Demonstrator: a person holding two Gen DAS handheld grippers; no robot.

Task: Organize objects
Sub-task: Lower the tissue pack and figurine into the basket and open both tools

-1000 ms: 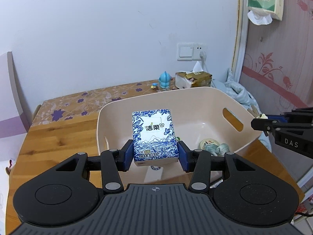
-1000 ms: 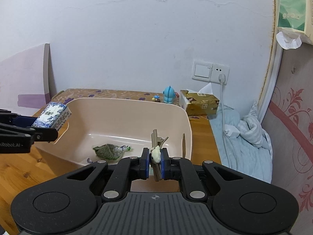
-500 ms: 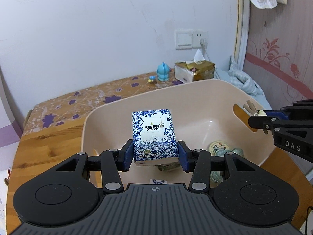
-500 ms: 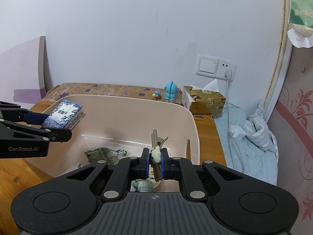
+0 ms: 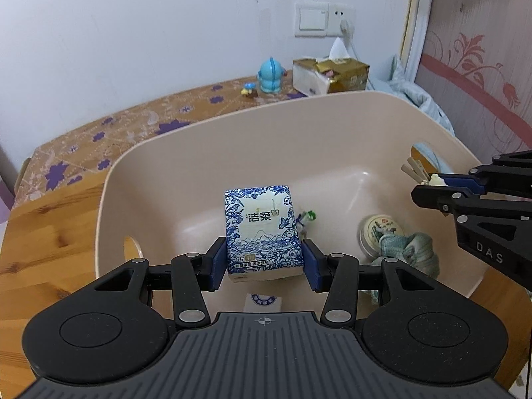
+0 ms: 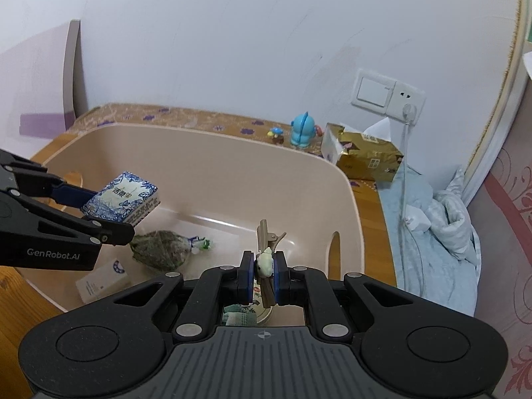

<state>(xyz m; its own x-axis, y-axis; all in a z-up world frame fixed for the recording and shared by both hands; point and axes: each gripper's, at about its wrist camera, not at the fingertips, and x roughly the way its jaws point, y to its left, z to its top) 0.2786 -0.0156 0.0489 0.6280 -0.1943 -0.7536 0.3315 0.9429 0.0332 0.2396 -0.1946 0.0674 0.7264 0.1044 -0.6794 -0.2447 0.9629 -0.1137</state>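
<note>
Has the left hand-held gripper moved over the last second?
Yes. The left hand-held gripper, holding the tissue pack, has advanced over the beige tub and lowered toward its floor.

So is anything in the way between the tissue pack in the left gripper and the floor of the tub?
Nothing blocks the drop. The tissue pack hangs inside the tub, over bare floor. A white card lies nearer, a green pouch partly under it, and a tin off to the right.

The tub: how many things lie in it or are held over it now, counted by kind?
Tissue packs: 2 (held; on the floor)
Hair clip: 1
Tin: 1
Cloth: 1
Green pouch: 1
Total: 6
</note>
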